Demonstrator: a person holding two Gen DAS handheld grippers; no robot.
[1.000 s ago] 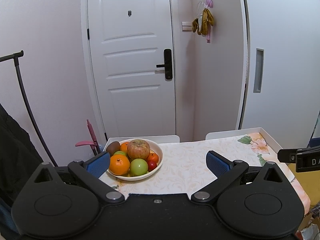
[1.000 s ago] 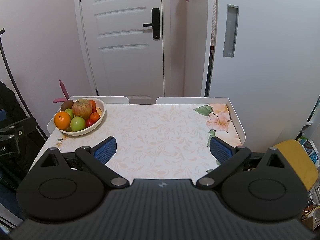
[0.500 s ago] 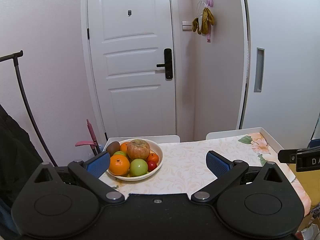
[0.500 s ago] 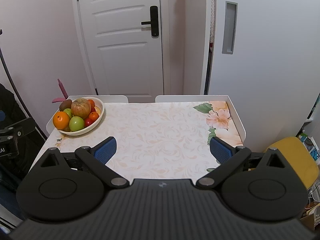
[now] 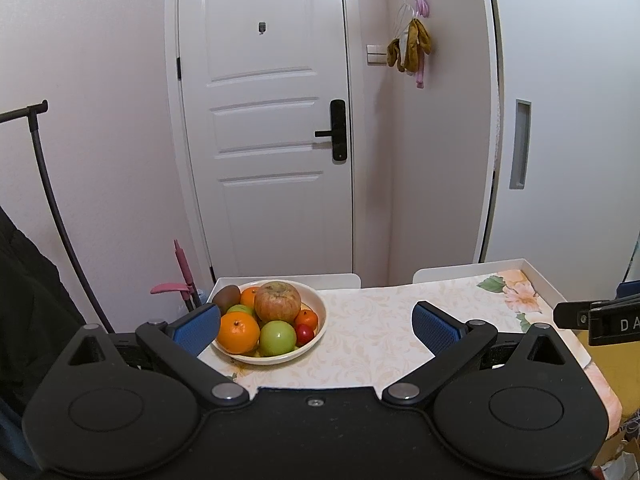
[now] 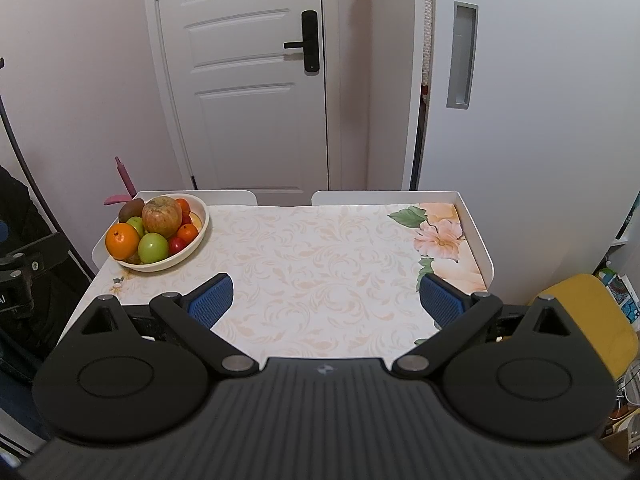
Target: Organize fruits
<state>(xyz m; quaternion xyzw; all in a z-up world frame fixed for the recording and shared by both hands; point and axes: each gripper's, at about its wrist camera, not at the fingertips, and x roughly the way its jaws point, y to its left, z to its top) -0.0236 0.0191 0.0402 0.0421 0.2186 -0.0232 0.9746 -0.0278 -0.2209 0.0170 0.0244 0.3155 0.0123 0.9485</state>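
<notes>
The left gripper [image 5: 316, 322] and the right gripper [image 6: 326, 296] both hung spread wide, empty, over the table [image 6: 320, 248]; the fruit bowl [image 6: 199, 236] sat at the table's far left corner

A white panelled door [image 5: 266, 152] with a black handle [image 5: 335, 131] stood behind the table [image 6: 320, 264], which wore a pale floral cloth and had a raised white rim. To its right was a white sliding panel [image 6: 532, 120] with a recessed grey grip [image 6: 462, 54]. Brownish items hung from a wall hook [image 5: 410, 46]. A yellow chair [image 6: 592, 320] sat at the table's right side, and a black rail [image 5: 48, 200] leaned at the left.
</notes>
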